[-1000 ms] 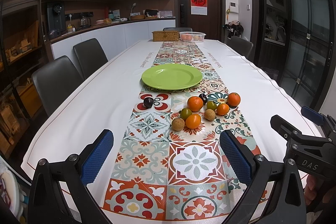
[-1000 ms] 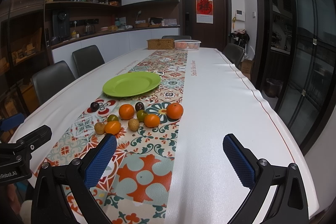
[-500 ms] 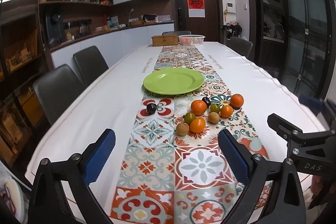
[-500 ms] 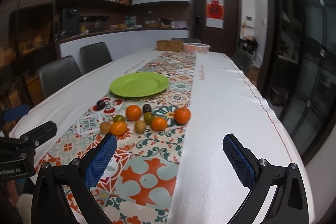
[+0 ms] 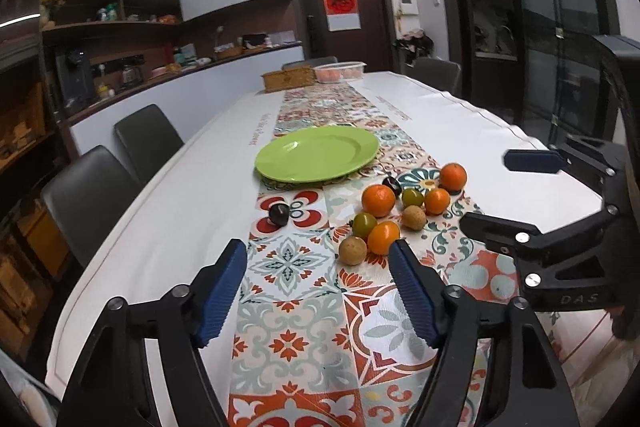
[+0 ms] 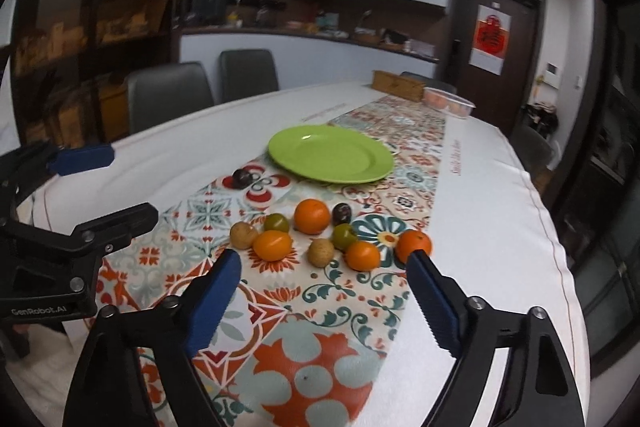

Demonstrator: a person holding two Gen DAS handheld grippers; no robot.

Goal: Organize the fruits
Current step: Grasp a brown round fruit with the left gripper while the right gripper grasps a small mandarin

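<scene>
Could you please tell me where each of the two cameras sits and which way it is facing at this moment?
Left wrist: on the left gripper, facing along the table over the fruit pile to the green plate; its open blue fingers and the right gripper show.
Right wrist: on the right gripper, angled leftward; its open fingers and the left gripper show.
Shared: fruit pile, green plate.

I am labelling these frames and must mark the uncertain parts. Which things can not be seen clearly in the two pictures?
- Clear plastic container at the far table end: both views, too small and blurred to name its pinkish contents.
- Woven brown box: closed, inside hidden.
- Small print along the white tablecloth: too small to read.
- Right orange: right wrist view, partly covered by a blue finger pad.
</scene>
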